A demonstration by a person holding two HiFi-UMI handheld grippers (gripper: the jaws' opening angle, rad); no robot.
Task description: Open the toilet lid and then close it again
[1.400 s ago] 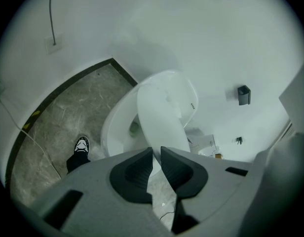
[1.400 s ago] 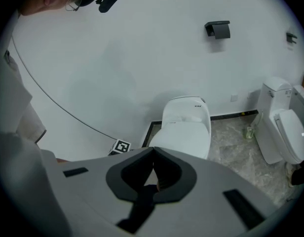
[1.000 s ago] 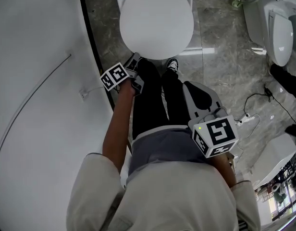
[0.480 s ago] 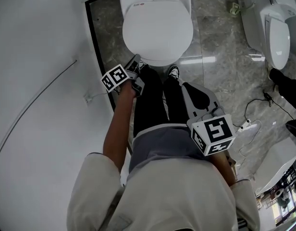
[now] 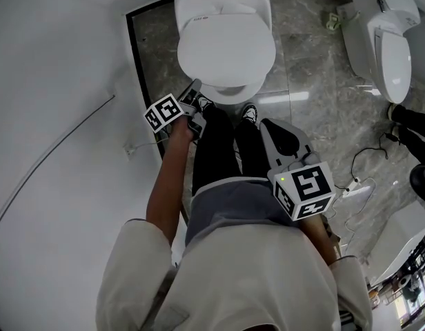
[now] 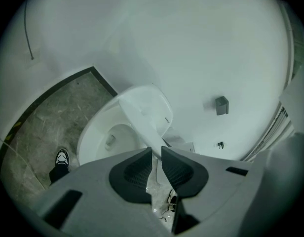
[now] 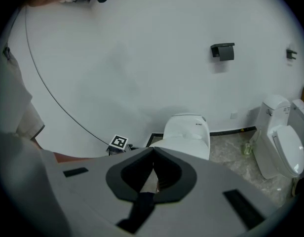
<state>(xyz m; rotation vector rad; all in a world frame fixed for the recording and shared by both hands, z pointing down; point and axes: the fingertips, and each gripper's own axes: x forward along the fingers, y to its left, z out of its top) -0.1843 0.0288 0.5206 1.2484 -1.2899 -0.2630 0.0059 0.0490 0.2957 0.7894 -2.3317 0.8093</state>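
Note:
The white toilet (image 5: 225, 19) stands against the wall in front of the person's feet. Its lid (image 5: 226, 50) is tilted partway up, hinged at the back. In the left gripper view the raised lid (image 6: 144, 115) stands on edge over the bare bowl (image 6: 110, 139). My left gripper (image 6: 157, 154) is shut on the lid's front rim, and in the head view the left gripper (image 5: 194, 89) sits at the lid's front left corner. My right gripper (image 7: 153, 151) is shut on nothing. The right gripper (image 5: 273, 128) hangs over the person's right leg, apart from the toilet (image 7: 187, 132).
A white wall (image 5: 54, 81) with a thin cable closes the left side. A second toilet (image 5: 385, 40) stands at the right, with a power strip and cords (image 5: 354, 185) on the marble floor. A dark paper holder (image 7: 223, 51) hangs on the back wall. The person's shoes (image 5: 248, 110) stand by the bowl.
The left gripper has risen with the lid's front rim in it, and the lid now tilts up more. The right gripper has lifted a little.

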